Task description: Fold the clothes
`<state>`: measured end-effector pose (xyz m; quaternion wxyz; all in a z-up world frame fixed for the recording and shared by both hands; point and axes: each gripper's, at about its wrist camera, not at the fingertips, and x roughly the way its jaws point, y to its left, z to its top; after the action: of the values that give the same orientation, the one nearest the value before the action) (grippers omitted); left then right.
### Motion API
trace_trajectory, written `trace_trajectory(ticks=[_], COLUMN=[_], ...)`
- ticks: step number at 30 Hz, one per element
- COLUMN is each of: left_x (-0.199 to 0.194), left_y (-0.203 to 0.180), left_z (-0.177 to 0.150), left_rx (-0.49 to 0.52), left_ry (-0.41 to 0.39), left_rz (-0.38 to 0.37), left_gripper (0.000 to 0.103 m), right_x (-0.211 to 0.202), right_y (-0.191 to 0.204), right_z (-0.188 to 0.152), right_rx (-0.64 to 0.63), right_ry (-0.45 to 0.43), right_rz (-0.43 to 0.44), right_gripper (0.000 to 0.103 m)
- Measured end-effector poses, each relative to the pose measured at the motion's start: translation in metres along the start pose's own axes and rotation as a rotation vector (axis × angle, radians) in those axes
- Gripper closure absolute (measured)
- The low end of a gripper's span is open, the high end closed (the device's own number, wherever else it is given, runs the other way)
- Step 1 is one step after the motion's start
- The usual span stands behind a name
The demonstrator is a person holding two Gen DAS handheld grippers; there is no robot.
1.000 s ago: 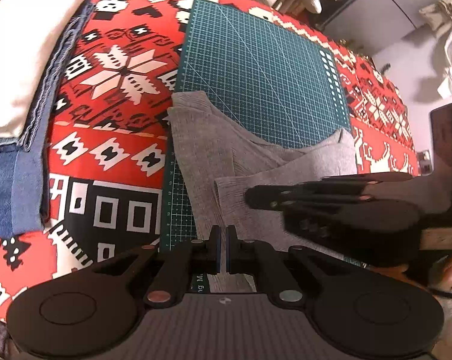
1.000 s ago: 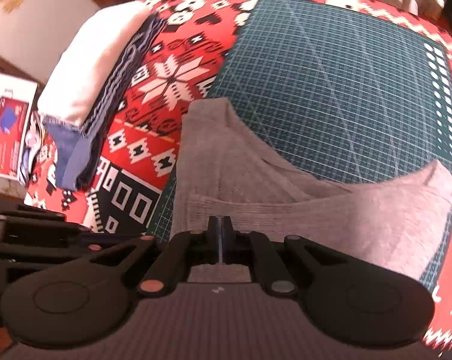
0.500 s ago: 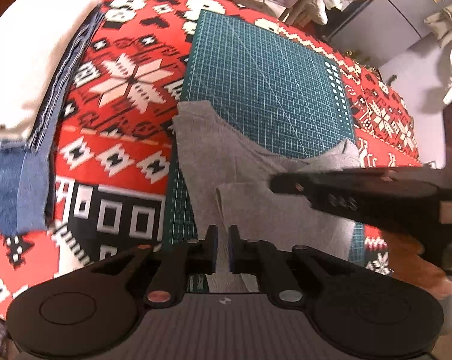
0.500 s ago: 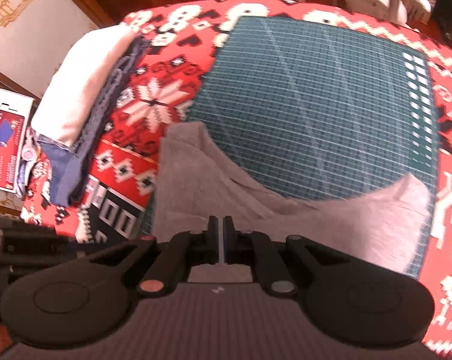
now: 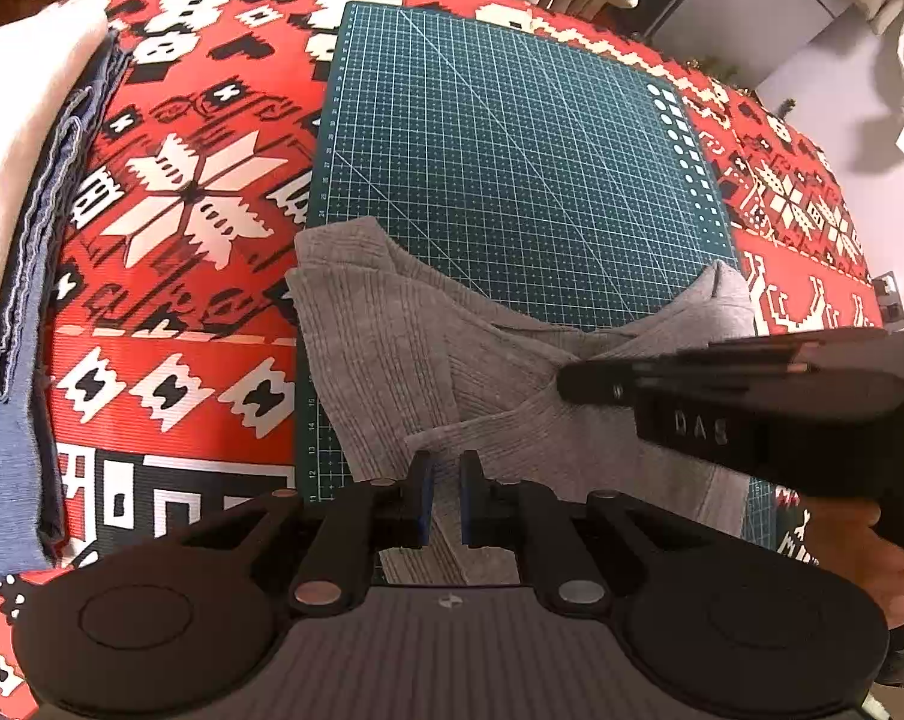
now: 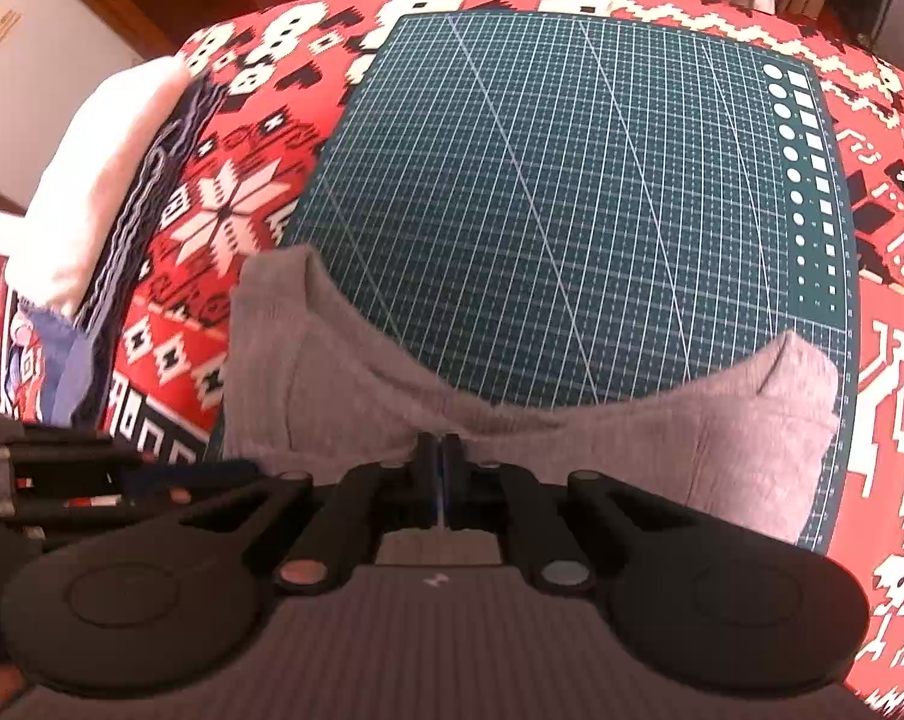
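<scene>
My left gripper (image 5: 446, 495) stands slightly parted with grey cloth running between its fingers, though I cannot tell whether it truly pinches. My right gripper (image 6: 438, 468) is closed tight on a gathered fold of the same grey sweater (image 5: 392, 354). The sweater lies straight ahead at twelve o'clock from both, its long axis running nine to three across the near edge of the green cutting mat (image 5: 511, 150). Its far corners fan out toward ten and two. The right gripper sits nearer the middle of the fold (so I judge it leads the next pull). Under all is a red patterned cloth (image 5: 182, 312) on the bench, with a stack of folded clothes (image 5: 14, 180) at nine o'clock and room clutter beyond.
</scene>
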<state>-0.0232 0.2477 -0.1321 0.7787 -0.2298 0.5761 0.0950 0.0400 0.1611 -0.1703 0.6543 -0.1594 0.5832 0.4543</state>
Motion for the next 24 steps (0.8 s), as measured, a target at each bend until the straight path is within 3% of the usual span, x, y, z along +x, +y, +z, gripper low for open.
trace_trajectory(ticks=[8,17,22,24], left_x=[-0.016,-0.015,0.005,0.011], left_y=[0.015,0.008,0.003,0.000], left_z=[-0.007,-0.031,-0.050,-0.056], left_rx=[-0.092,-0.149,-0.170,-0.151], left_ry=[0.020,0.119,0.170,0.176], left_rz=[-0.052,-0.269,-0.312,-0.287], left_gripper=[0.096,0.096,0.096,0.096], right_x=[-0.040,-0.063,-0.055,-0.052], right_y=[-0.011,-0.019,-0.018,-0.019], right_z=[-0.002,-0.072,-0.105,-0.114], right_rx=[0.057,0.114,0.148,0.166], right_ry=[-0.020,0.107,0.134,0.129], right_rz=[0.007,-0.003,-0.022,-0.027], right_gripper=[0.098,0.098,0.099,0.100])
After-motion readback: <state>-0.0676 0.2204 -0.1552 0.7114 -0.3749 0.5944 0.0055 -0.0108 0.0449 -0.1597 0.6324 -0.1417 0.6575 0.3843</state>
